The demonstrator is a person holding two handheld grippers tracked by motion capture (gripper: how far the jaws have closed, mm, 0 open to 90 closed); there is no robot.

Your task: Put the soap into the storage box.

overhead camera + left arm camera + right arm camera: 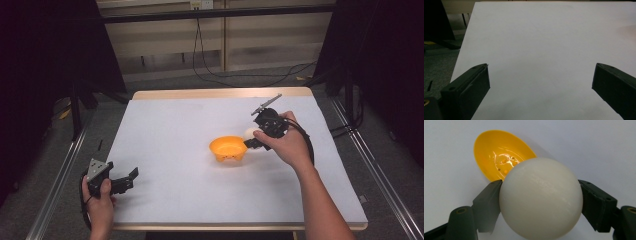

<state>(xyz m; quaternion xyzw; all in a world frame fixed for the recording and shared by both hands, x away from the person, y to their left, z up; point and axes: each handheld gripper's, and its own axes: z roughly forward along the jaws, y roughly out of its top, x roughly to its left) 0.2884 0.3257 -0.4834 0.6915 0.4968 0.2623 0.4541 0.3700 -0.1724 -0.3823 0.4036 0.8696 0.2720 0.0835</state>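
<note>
An orange bowl [228, 148] stands near the middle of the white table [175, 130]. Just right of its rim my right gripper [250, 137] is shut on a white ball [249, 133]. In the right gripper view the ball [541, 197] is clamped between both black jaws, and the bowl [496, 155], with small holes in its bottom, lies just beyond it. My left gripper [131, 177] rests at the table's near left corner, open, nothing between its fingers [469, 87].
The table's wooden far edge [220, 93] borders a floor with black cables [240, 75]. Metal rails [55, 185] run along both sides. Dark stands flank the table at the far left and right.
</note>
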